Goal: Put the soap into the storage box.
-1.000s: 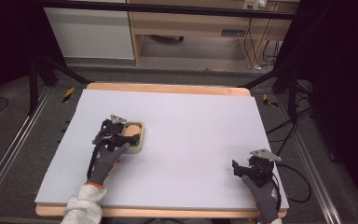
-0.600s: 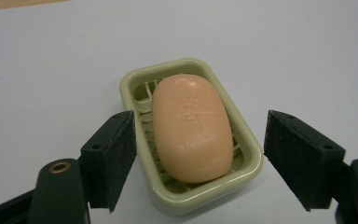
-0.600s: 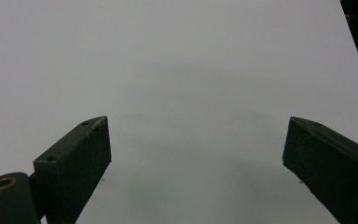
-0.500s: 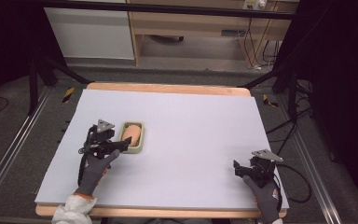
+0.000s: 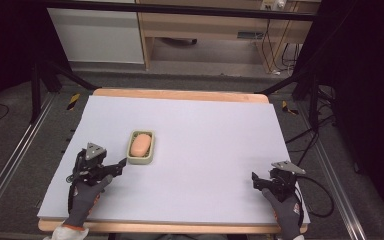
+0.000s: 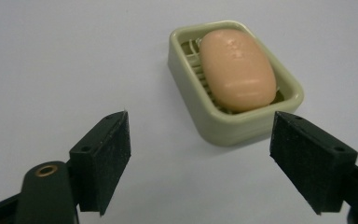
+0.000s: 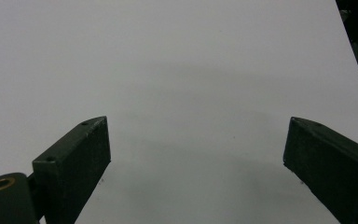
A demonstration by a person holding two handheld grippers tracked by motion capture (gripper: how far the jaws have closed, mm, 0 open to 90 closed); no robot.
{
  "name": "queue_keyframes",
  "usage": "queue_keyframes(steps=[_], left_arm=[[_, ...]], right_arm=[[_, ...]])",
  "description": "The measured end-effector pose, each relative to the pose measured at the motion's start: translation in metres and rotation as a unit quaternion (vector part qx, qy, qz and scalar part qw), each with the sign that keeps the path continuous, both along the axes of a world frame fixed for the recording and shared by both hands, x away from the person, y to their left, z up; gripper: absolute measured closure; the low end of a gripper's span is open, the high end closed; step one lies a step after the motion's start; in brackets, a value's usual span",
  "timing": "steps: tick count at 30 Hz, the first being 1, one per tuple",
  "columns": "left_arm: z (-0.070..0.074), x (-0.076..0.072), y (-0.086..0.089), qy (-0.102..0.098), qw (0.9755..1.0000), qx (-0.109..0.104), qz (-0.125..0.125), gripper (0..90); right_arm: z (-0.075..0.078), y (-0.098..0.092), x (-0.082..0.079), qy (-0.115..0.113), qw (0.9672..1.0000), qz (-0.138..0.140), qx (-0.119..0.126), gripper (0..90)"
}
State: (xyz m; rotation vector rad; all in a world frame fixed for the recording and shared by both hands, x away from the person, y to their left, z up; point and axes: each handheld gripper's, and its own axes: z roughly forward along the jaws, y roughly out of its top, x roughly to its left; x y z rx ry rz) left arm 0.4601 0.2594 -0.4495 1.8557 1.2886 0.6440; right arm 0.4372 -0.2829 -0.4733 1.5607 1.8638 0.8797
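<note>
At the near edge of the bench (image 5: 205,150), the left tool (image 5: 111,169) rests on the pale surface in a gloved hand (image 5: 82,197), its jaws spread wide and holding nothing. At the near right corner the right tool (image 5: 262,183) sits low over bare bench, jaws likewise wide apart and empty. Just beyond the left tool's tips, not touching them, stands a pale green soap dish (image 6: 233,122) on the left half of the bench. A peach-coloured soap bar (image 6: 237,69) lies inside it on the ribbed floor.
</note>
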Motion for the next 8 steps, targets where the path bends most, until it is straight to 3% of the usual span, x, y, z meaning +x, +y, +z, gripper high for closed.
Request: queue_keyframes(steps=[2,8], left_arm=[[-0.004,-0.004,0.003,0.005,1.0,0.008,0.001,19.0],[-0.013,-0.013,0.013,0.024,0.9997,0.003,0.0,18.4]], right_arm=[[0.0,-0.001,0.0,0.0,1.0,0.0,-0.002,7.7],[0.0,-0.003,-0.003,0.002,1.0,-0.009,0.002,7.5]])
